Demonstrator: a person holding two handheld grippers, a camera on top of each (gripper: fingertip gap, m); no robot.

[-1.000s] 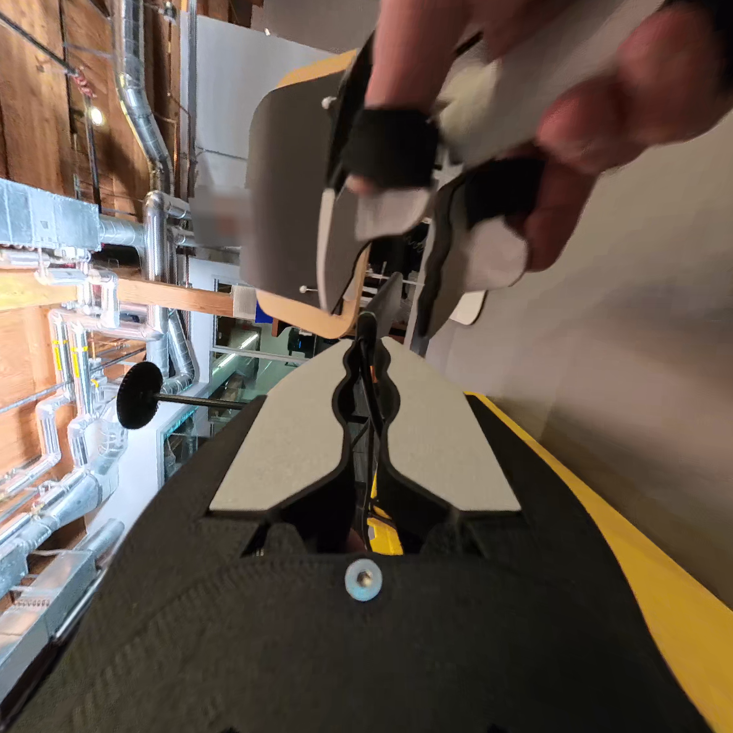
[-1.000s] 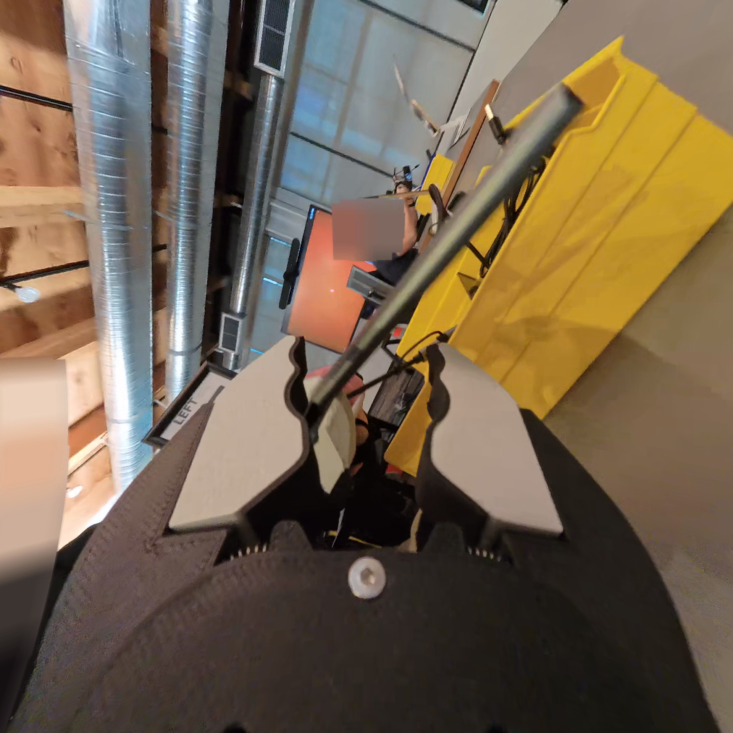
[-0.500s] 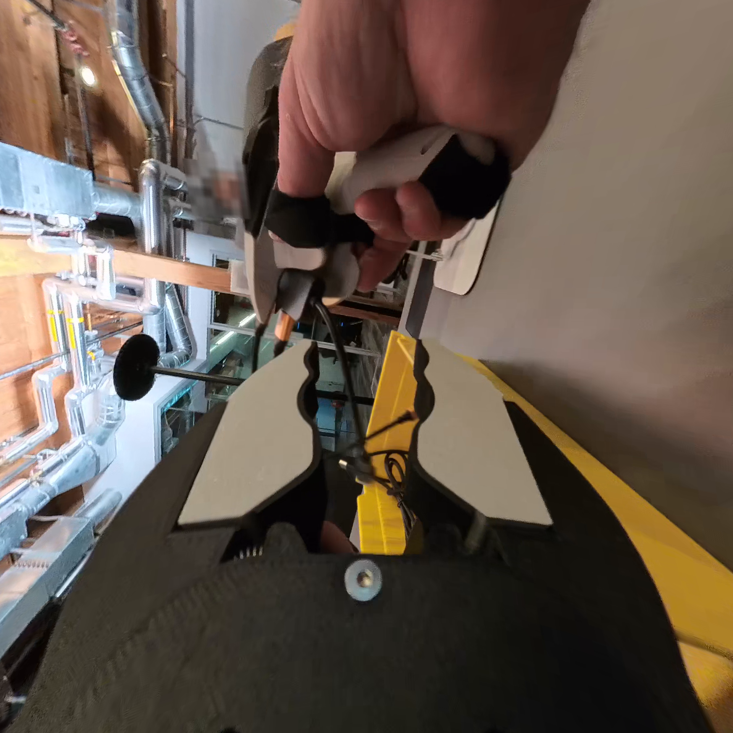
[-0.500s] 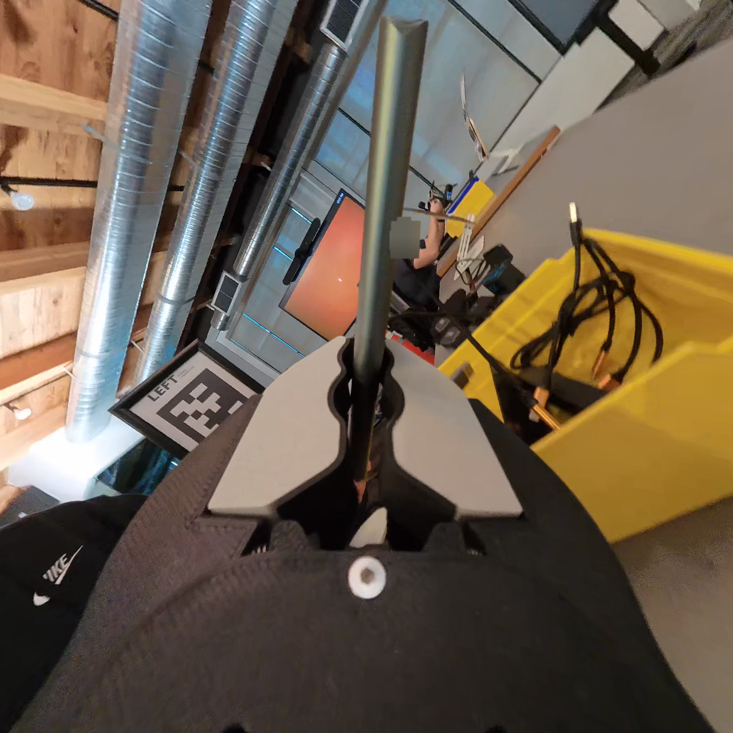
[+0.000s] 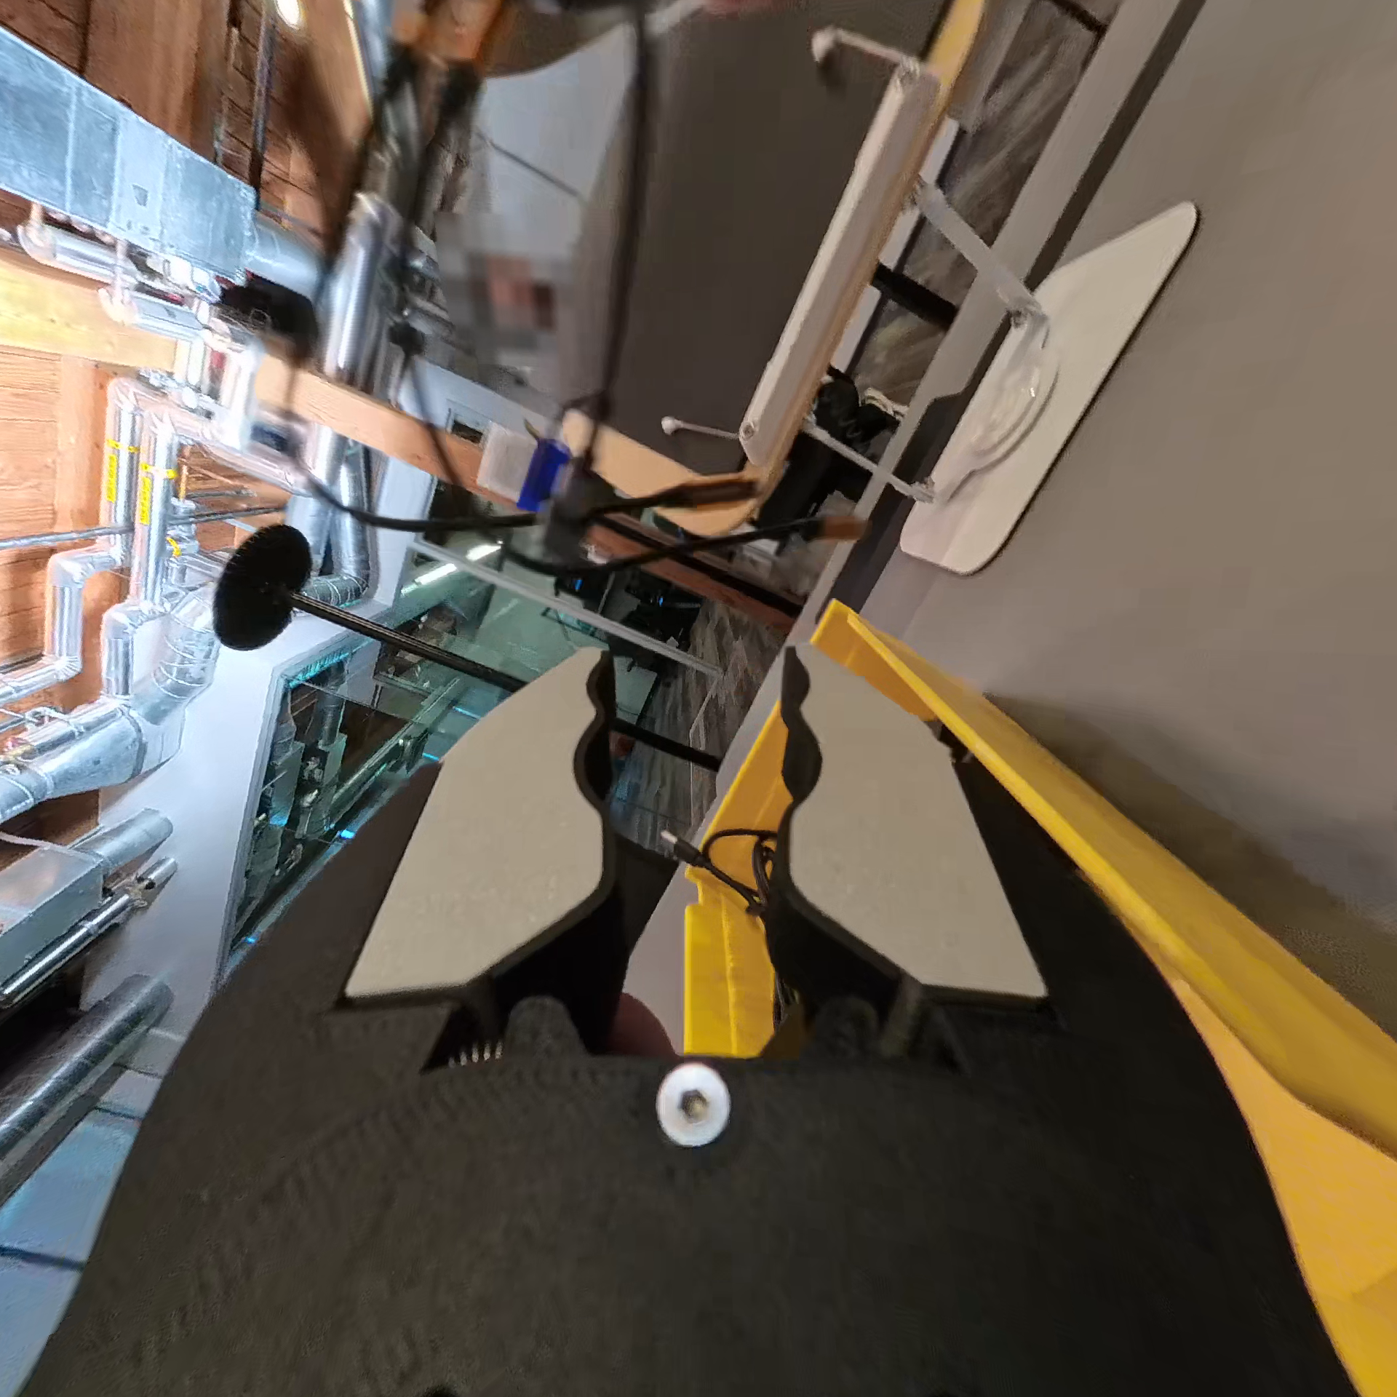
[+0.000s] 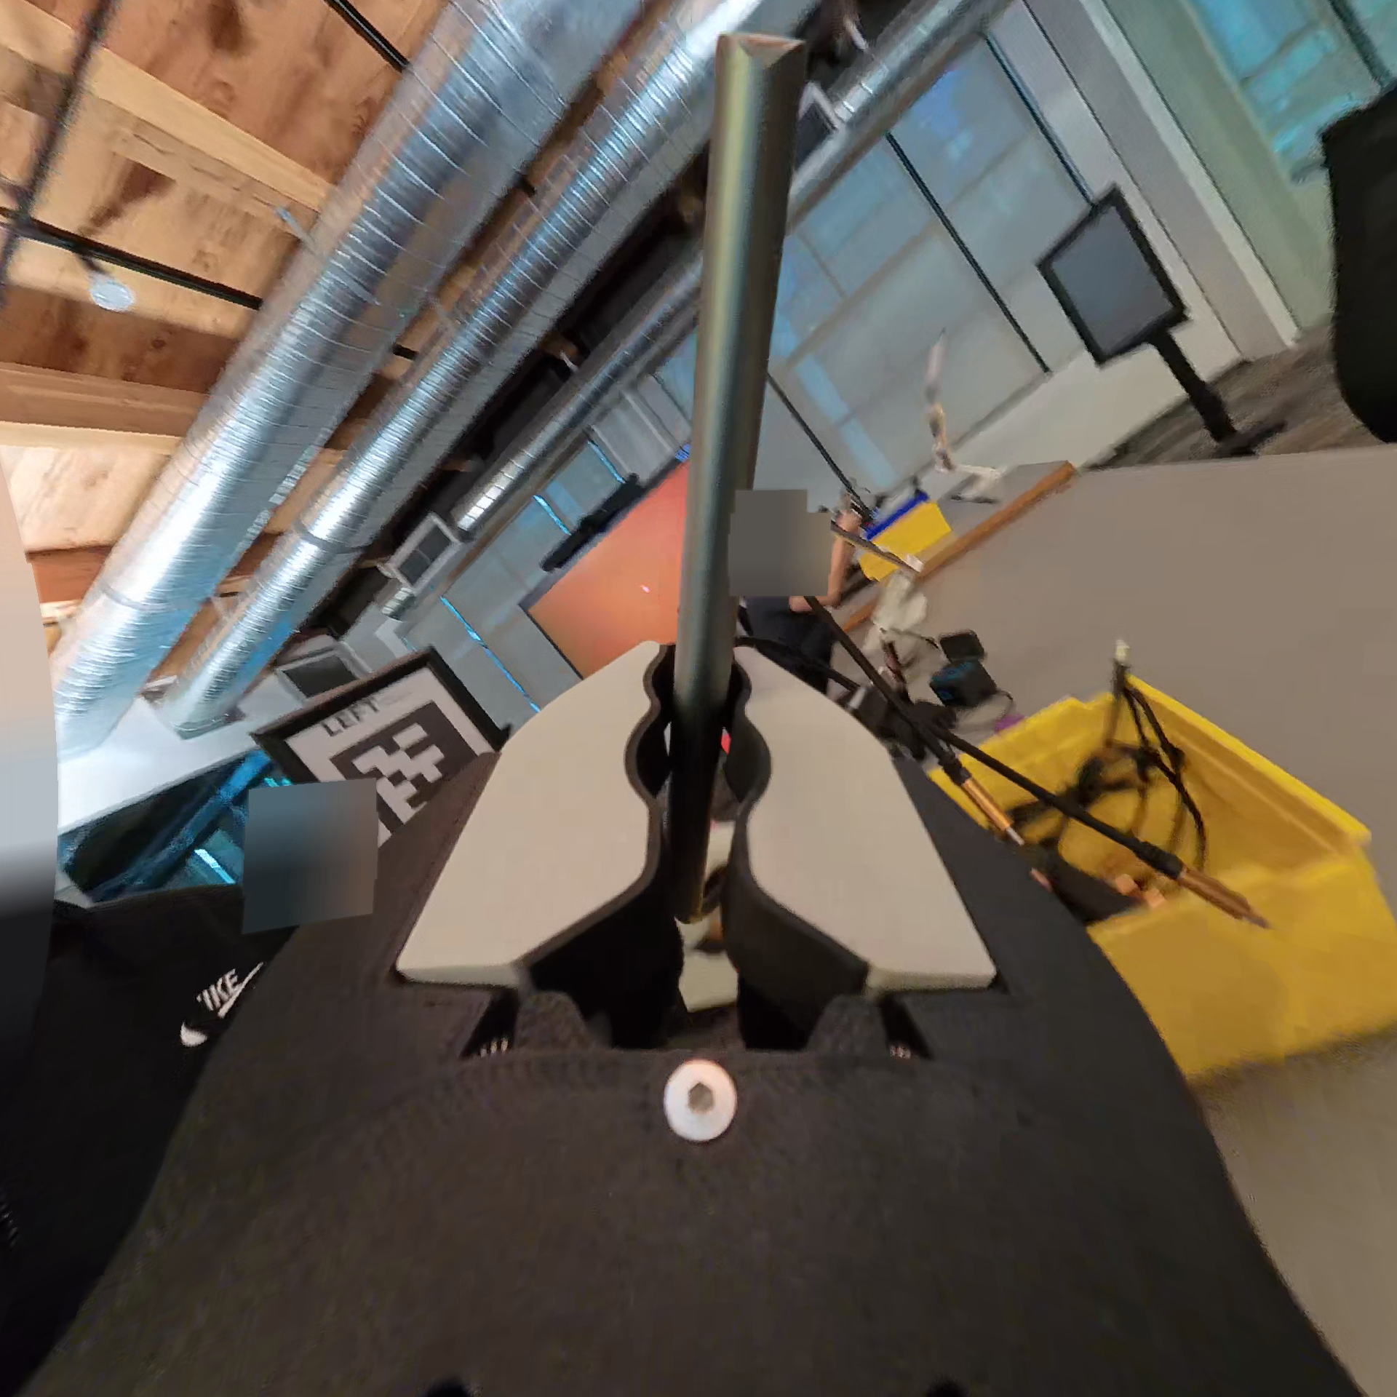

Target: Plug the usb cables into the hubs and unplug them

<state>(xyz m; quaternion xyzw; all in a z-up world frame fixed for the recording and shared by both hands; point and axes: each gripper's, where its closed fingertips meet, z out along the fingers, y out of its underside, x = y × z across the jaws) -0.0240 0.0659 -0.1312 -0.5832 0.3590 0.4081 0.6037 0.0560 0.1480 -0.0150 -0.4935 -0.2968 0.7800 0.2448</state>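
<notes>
My right gripper (image 6: 699, 673) is shut on a slim dark grey hub (image 6: 737, 340); both pads press its lower end and it stands up along the fingers. Black cables with copper plugs (image 6: 983, 801) run from behind the fingers to the right, above the yellow bin (image 6: 1247, 945). My left gripper (image 5: 692, 680) is open and empty, held in the air beside the yellow bin's rim (image 5: 983, 756). In the left wrist view, black cables with copper plugs (image 5: 710, 491) hang blurred in the air ahead of the fingertips. A thin black cable (image 5: 726, 862) lies in the bin.
A white stand with a flat base plate (image 5: 1043, 378) sits on the grey table (image 5: 1247, 529). The yellow bin holds more black cables (image 6: 1134, 779). A framed black-and-white marker (image 6: 393, 748) and a person's dark clothing (image 6: 151, 1020) are at the left. My hands' fingertips stand some 15 cm from each other.
My left gripper was shut on a thin black cable, then opened and let it go. My right gripper shut on the hub, turned it upright, and its hand left the left wrist view.
</notes>
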